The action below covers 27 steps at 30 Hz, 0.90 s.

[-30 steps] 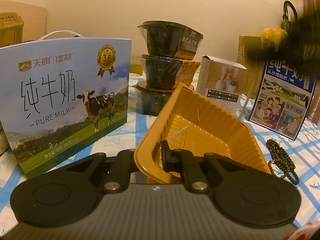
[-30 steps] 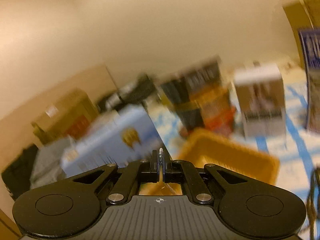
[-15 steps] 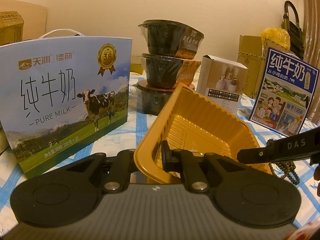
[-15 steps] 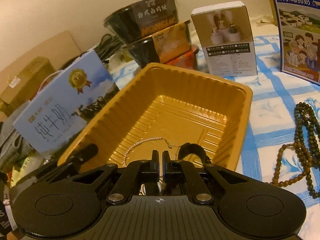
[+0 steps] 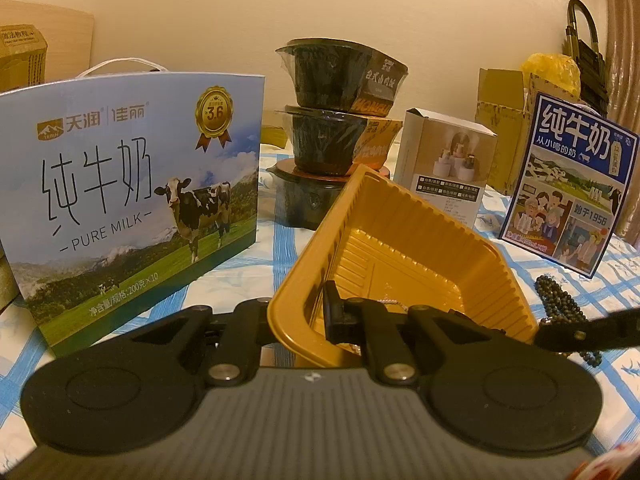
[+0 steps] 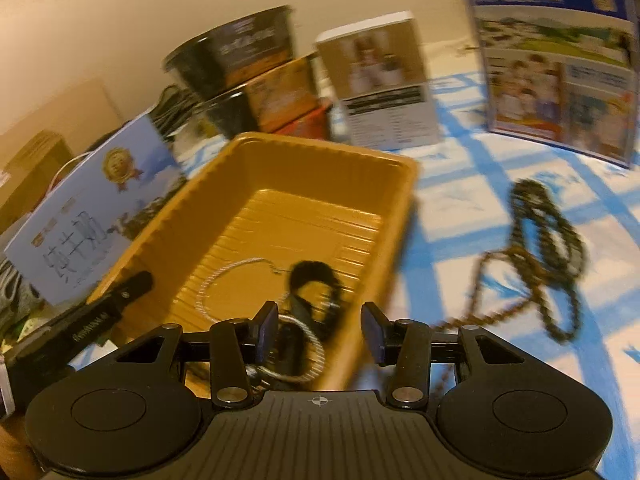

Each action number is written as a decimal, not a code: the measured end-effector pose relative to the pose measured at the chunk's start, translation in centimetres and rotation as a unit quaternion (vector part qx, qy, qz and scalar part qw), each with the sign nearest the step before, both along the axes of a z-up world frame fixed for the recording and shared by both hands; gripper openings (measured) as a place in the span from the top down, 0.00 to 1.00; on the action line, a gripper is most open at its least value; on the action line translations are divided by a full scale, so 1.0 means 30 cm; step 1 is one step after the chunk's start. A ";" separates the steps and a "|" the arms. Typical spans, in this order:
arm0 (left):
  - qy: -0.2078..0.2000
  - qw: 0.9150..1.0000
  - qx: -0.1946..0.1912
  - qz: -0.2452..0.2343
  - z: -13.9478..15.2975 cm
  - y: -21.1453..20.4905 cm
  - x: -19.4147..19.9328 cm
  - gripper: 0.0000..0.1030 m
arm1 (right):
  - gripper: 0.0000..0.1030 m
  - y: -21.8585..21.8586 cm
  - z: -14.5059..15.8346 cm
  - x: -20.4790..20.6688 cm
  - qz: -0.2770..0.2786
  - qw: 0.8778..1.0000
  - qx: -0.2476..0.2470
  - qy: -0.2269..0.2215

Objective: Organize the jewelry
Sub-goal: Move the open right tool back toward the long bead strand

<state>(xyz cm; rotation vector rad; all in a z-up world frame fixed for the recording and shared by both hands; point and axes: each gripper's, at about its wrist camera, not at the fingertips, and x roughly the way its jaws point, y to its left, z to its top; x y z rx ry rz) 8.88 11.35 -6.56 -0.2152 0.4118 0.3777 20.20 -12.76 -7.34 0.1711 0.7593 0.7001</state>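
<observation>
A yellow plastic tray (image 5: 404, 248) (image 6: 256, 184) sits on the blue-checked cloth. My left gripper (image 5: 304, 316) is shut on the tray's near-left rim. In the right wrist view the tray holds a thin silver chain (image 6: 224, 284), a black hair tie (image 6: 316, 284) and a silver ring-shaped piece (image 6: 298, 354). My right gripper (image 6: 318, 330) is open and empty above the tray's near-right corner. A dark beaded necklace (image 6: 548, 248) (image 5: 560, 296) lies on the cloth to the right of the tray.
A pure-milk carton (image 5: 132, 192) stands left of the tray. Stacked black bowls (image 5: 340, 128), a small white box (image 5: 444, 164) and a blue milk box (image 5: 576, 188) stand behind it. Cardboard boxes (image 5: 504, 120) are at the back right.
My right gripper came down over the tray and opened, and the silver ring-shaped piece now lies in the tray's near end. The left gripper kept its hold on the rim.
</observation>
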 end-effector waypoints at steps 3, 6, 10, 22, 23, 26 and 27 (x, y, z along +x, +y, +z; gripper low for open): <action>0.000 1.000 0.001 0.000 -0.001 0.000 0.000 0.89 | 0.55 -0.064 -0.012 -0.013 -0.027 1.000 -0.003 0.003; 0.001 1.000 0.002 0.000 -0.002 0.001 0.000 0.89 | 0.55 -0.123 -0.031 -0.015 -0.053 0.999 -0.011 0.009; 0.001 1.000 0.004 0.001 -0.003 0.000 -0.001 0.89 | 0.55 -0.171 -0.064 -0.012 -0.080 0.996 -0.028 0.020; 0.002 1.000 0.008 0.000 -0.002 -0.004 -0.001 0.89 | 0.55 -0.168 -0.115 0.012 -0.089 0.994 -0.057 0.030; 0.002 1.000 0.008 0.000 -0.001 -0.005 0.000 0.89 | 0.55 -0.165 -0.116 0.015 -0.090 0.994 -0.058 0.030; 0.002 1.000 0.008 0.000 -0.001 -0.005 -0.001 0.89 | 0.55 -0.158 -0.119 0.022 -0.091 0.993 -0.066 0.026; 0.002 1.000 0.008 0.000 -0.001 -0.005 0.000 0.89 | 0.55 -0.155 -0.121 0.027 -0.091 0.993 -0.069 0.024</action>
